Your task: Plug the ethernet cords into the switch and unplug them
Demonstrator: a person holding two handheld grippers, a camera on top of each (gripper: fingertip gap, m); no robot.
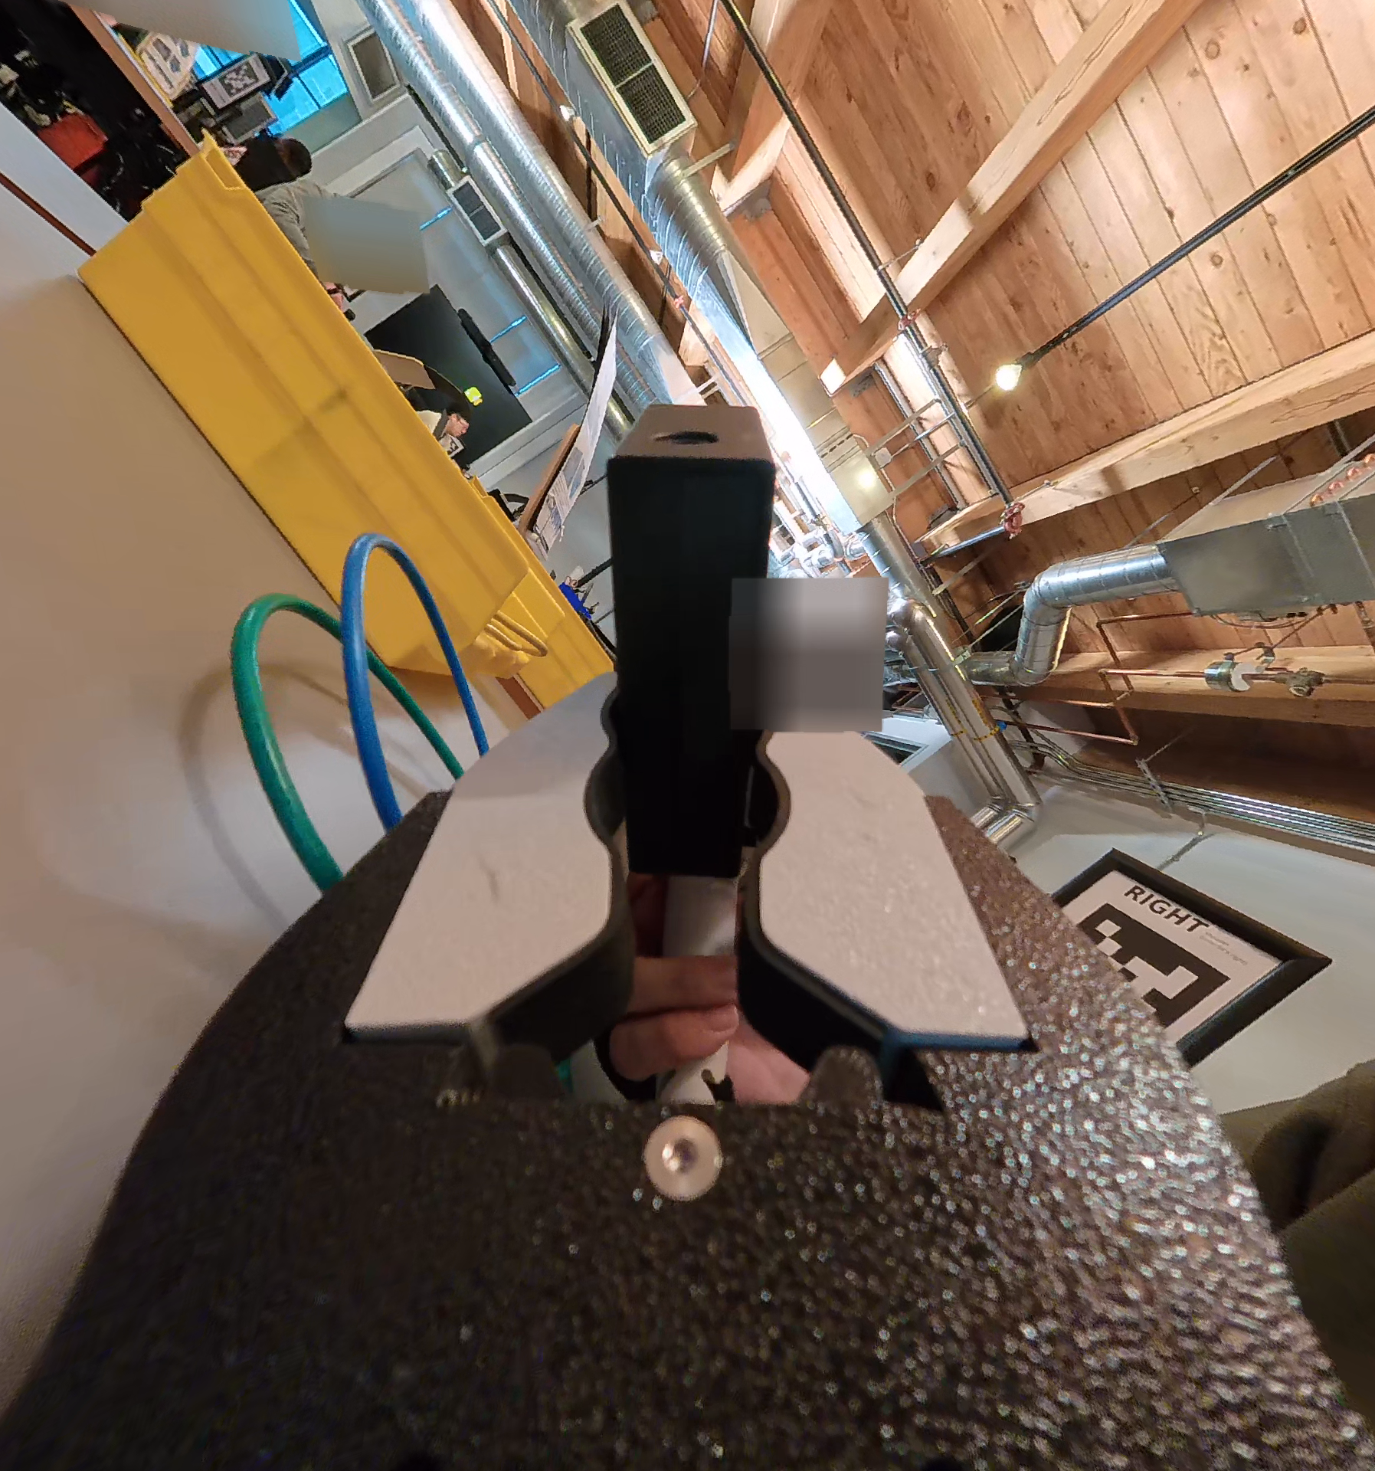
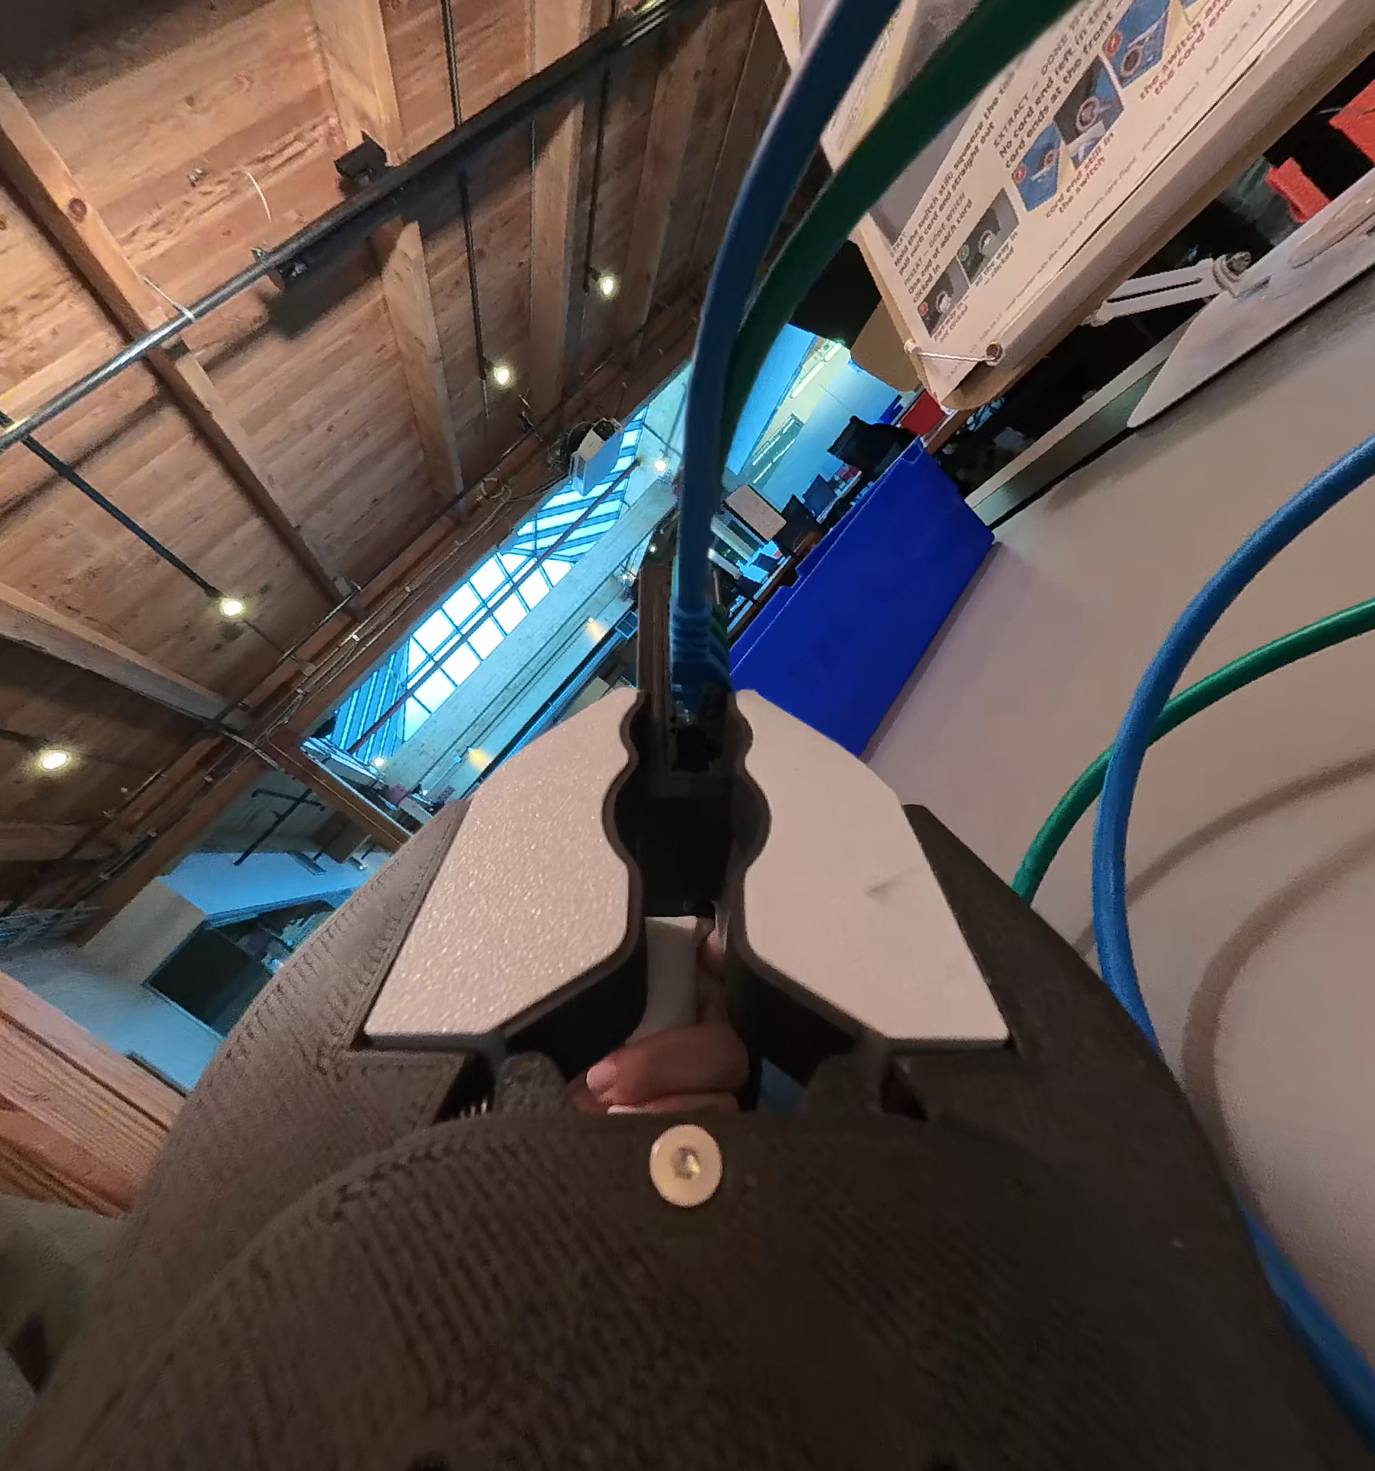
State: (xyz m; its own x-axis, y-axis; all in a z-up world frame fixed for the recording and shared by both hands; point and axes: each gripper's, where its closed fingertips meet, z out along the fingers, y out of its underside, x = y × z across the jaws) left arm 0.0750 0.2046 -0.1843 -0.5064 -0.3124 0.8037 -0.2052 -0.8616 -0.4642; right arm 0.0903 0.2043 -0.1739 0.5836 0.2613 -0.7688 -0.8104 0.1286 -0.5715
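Switch (image 1: pixel 688 637) clamped upright between left gripper (image 1: pixel 688 764) fingers, also pinched by right gripper (image 2: pixel 688 764) from the opposite side. Blue cord (image 2: pixel 696 509) plugged into switch just beyond right fingertips; green cord (image 2: pixel 779 263) right beside it.

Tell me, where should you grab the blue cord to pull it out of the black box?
Probably by the ribbed blue boot at the plug end, right where the blue cord enters the switch. That stubby part is stiff; the cord beyond it bends away in a loop. Come in from the cord's side, pinching across the boot. The right gripper is already shut on the switch, holding it.
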